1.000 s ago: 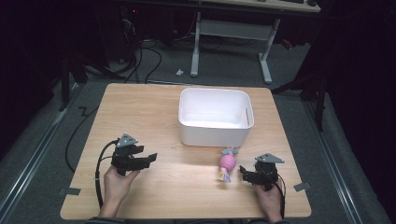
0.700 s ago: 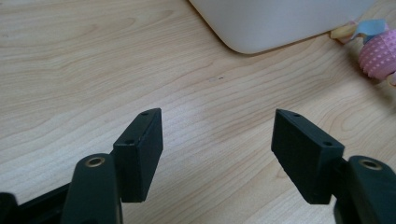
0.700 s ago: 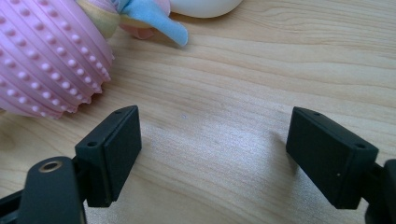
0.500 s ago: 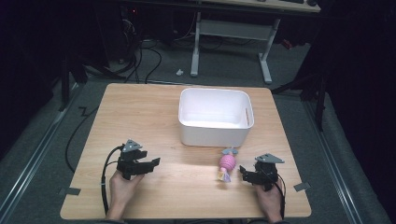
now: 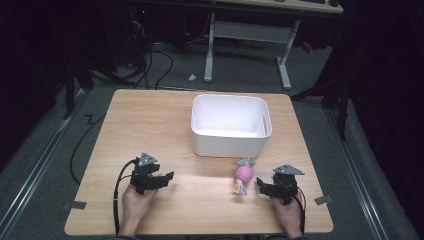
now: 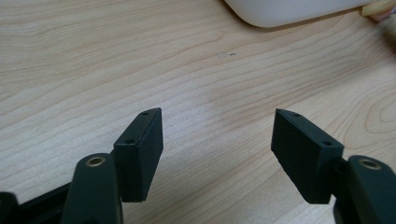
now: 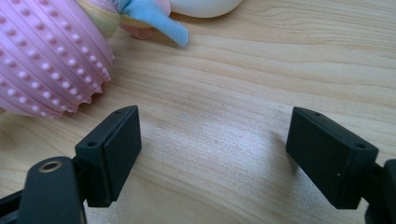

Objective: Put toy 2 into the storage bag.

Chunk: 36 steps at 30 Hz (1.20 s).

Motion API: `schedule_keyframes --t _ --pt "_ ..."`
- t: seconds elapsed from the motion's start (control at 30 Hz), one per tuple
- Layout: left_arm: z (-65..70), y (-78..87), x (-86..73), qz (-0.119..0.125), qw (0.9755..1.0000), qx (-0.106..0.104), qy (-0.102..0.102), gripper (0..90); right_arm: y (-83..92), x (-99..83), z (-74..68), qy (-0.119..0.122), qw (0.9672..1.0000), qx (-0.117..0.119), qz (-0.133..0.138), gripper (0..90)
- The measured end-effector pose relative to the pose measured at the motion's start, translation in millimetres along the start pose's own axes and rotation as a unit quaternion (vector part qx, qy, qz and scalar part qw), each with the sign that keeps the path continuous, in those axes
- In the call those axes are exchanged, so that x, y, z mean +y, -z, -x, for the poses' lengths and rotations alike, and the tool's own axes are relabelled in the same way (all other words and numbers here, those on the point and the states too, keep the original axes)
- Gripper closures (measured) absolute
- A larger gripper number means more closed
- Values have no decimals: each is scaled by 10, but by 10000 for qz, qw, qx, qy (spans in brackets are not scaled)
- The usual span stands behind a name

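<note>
Both grippers, left (image 5: 167, 176) and right (image 5: 260, 183), jaws wide apart; bumpy pink ball toy (image 5: 243, 174) at right gripper's nine o'clock

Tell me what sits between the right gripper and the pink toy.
Nothing: in the high view only bare wooden table separates the open right gripper from the pink toy. The right gripper view shows the toy just left of its jaws.

The room is dark beyond a grey floor (image 5: 45, 145). Black cables (image 5: 160, 57) trail there. A white-legged desk (image 5: 280, 30) stands behind.
</note>
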State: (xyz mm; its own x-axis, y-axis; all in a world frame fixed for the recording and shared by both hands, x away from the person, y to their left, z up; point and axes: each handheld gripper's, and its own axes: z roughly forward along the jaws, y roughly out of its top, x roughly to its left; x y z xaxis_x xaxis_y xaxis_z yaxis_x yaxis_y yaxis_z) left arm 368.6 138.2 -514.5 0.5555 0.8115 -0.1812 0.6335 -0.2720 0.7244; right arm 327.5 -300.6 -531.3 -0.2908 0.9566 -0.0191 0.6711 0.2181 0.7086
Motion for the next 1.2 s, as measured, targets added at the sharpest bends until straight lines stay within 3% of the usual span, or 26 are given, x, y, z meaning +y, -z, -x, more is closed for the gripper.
schedule_keyframes --t 0.5,0.67,0.8,0.9,1.1,1.2 --pt "-15 -139 -51 -77 9997 232 -73 339 -4 3 2 5 10000 4 4 182" --pt "5 -172 -47 -96 9991 363 -198 335 -6 6 1 -9 10000 1 2 182" --pt "36 -208 -94 125 9984 473 -294 317 -7 7 2 -11 10000 5 1 181" --pt "96 -233 -101 81 9963 684 -510 305 -7 7 9 -16 10000 33 5 180" --pt "97 -233 -100 65 9963 683 -515 296 -11 8 0 38 10000 56 -31 149" --pt "98 -233 -101 68 9963 686 -515 293 18 21 13 88 9998 122 -156 196"
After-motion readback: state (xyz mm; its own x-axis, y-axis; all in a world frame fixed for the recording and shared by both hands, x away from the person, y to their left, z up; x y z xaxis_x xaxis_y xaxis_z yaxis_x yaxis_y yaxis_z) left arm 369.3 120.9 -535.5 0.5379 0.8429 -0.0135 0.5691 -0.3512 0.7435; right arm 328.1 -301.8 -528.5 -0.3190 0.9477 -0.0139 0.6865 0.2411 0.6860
